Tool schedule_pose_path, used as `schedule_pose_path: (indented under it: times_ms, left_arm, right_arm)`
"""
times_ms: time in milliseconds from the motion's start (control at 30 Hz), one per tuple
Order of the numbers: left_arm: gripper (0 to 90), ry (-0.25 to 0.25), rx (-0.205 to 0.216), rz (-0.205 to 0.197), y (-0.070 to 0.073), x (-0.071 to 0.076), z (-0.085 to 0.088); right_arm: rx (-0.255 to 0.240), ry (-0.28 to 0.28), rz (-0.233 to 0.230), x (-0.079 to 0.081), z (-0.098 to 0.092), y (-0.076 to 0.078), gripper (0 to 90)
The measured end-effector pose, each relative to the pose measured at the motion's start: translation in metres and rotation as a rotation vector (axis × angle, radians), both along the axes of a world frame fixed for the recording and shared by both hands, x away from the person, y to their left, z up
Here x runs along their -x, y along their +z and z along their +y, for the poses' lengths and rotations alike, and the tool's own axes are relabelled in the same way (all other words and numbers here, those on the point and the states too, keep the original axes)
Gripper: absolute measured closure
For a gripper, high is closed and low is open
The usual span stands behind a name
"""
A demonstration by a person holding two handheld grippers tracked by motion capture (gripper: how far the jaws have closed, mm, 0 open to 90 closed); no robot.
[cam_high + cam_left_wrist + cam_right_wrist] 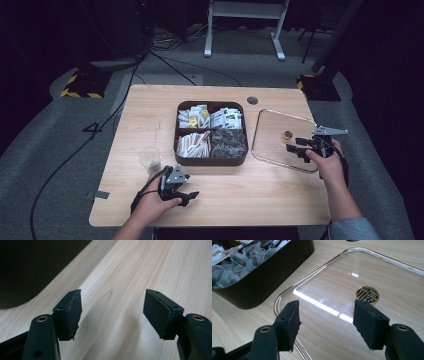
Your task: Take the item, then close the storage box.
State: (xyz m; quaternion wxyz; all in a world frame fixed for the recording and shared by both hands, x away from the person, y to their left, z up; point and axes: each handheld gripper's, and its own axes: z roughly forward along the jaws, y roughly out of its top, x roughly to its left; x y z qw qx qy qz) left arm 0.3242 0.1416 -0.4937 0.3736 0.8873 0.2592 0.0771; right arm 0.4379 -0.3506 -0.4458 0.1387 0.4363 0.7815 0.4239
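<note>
Glass lid (362, 305) lies flat on the bench (225, 195) right of the box (211, 131), off so the packets can be reached. My right tongs (325, 323) hover open over its near edge; left tongs (112, 313) gape empty near the cup (149, 158).

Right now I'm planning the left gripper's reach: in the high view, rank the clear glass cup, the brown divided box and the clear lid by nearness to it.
From the left gripper:
1. Clear glass cup, just up and to its left.
2. Brown divided box, at the table's middle.
3. Clear lid, far right, under the right gripper.
</note>
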Motion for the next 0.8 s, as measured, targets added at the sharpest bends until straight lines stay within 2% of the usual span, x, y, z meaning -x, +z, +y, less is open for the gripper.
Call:
schedule_pose_path:
  times_ms: [100, 133, 300, 400, 567, 733, 800]
  left_arm:
    - [30.0, 0.012, -0.044, -0.001, -0.004, 0.000, -0.002]
    - [29.6, 0.013, -0.047, -0.012, -0.005, 0.000, -0.002]
    - [25.7, 0.022, -0.024, -0.026, -0.009, 0.000, -0.001]
    - [23.2, 0.026, -0.024, -0.024, -0.009, 0.001, 0.000]
    - [22.3, 0.038, -0.024, -0.025, -0.009, 0.002, 0.000]
    - [22.3, 0.048, -0.026, -0.025, -0.009, 0.002, 0.000]
    - [22.2, 0.048, -0.025, -0.025, -0.009, 0.002, 0.001]
  right_arm:
    - [-0.005, -0.011, 0.005, 0.001, -0.001, -0.001, 39.0]
    - [-0.003, -0.010, 0.002, 0.001, -0.002, -0.001, 39.0]
    - [0.022, -0.024, -0.005, -0.002, -0.001, -0.004, 36.9]
    - [0.039, -0.054, -0.032, -0.006, 0.001, -0.006, 33.7]
    - [0.069, -0.076, -0.033, -0.013, 0.002, -0.011, 32.4]
    - [0.073, -0.102, -0.041, -0.023, 0.000, -0.017, 32.3]
    - [0.074, -0.114, -0.031, -0.028, -0.001, -0.020, 33.3]
